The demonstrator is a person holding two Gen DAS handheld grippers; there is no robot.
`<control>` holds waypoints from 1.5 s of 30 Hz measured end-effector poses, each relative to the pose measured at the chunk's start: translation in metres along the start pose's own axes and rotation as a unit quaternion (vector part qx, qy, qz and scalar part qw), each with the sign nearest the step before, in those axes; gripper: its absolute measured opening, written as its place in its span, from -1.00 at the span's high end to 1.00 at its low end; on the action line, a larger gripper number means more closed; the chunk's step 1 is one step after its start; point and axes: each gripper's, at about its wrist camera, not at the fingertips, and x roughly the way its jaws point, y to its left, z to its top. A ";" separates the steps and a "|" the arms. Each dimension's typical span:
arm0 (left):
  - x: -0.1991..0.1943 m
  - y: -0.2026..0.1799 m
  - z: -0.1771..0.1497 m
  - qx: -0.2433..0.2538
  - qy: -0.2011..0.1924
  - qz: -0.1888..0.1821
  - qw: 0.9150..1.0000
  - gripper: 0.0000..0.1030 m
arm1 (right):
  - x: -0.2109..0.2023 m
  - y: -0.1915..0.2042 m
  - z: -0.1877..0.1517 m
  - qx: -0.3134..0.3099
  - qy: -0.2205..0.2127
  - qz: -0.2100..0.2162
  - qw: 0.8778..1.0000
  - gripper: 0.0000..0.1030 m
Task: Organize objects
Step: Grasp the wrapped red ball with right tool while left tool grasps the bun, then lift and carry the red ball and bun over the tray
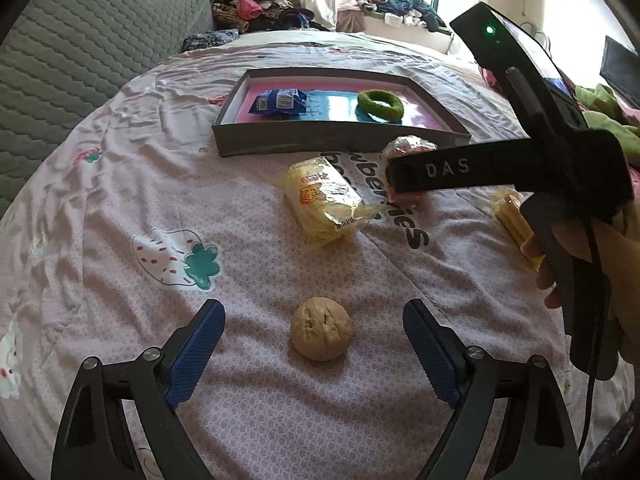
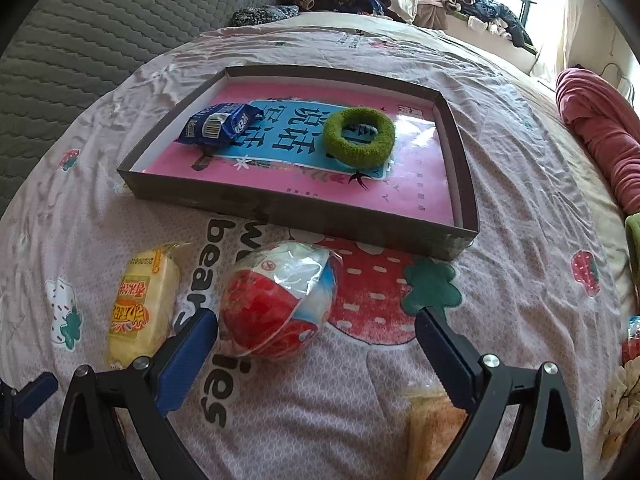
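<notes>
A dark shallow box [image 1: 320, 140] [image 2: 280, 210] lies on the bed, holding a blue snack packet [image 1: 278, 101] [image 2: 218, 124] and a green fuzzy ring [image 1: 380, 105] [image 2: 359, 137]. My left gripper [image 1: 314, 320] is open, with a walnut [image 1: 322, 329] on the sheet between its fingers. My right gripper [image 2: 316, 328] is open around a red, white and blue wrapped ball [image 2: 278, 300] [image 1: 408, 146], its left finger close to it. A yellow snack packet [image 1: 328, 200] [image 2: 140, 304] lies in front of the box.
The right gripper's body [image 1: 540, 140] crosses the left wrist view. Another yellow packet [image 1: 516, 224] lies beside it. A grey headboard [image 2: 80, 40] is at left, a red blanket [image 2: 600, 136] at right, and clothes piles [image 1: 260, 4] behind.
</notes>
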 end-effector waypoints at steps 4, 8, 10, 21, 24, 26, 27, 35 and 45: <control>0.003 0.000 -0.001 -0.003 0.002 -0.002 1.000 -0.55 | 0.005 0.000 0.002 0.003 0.003 0.004 1.000 -0.93; 0.008 0.002 -0.002 -0.005 0.009 -0.001 1.000 -0.23 | 0.009 0.004 0.003 -0.003 0.002 0.005 1.000 -0.75; 0.011 0.003 -0.004 -0.006 0.014 -0.003 1.000 -0.19 | 0.013 0.004 0.004 -0.001 0.006 0.013 1.000 -0.61; 0.009 0.006 -0.004 -0.009 0.010 -0.020 1.000 0.21 | 0.020 0.009 0.005 -0.007 0.008 0.031 0.999 -0.20; 0.009 0.005 -0.004 -0.011 0.015 -0.028 0.999 0.31 | 0.020 0.010 0.005 -0.008 0.009 0.033 0.999 -0.16; 0.009 0.004 -0.004 -0.007 0.015 -0.027 0.999 0.34 | 0.020 0.010 0.005 -0.007 0.009 0.035 0.999 -0.14; 0.009 0.003 -0.004 -0.005 0.016 -0.026 1.000 0.34 | 0.020 0.010 0.005 -0.006 0.008 0.036 0.999 -0.13; 0.008 0.002 -0.004 0.001 0.016 -0.023 1.000 0.35 | 0.013 0.004 0.004 0.005 -0.004 0.046 0.999 -0.11; 0.004 0.004 -0.002 -0.004 0.015 -0.021 1.000 0.35 | -0.004 0.006 -0.004 0.004 -0.009 0.057 0.998 -0.11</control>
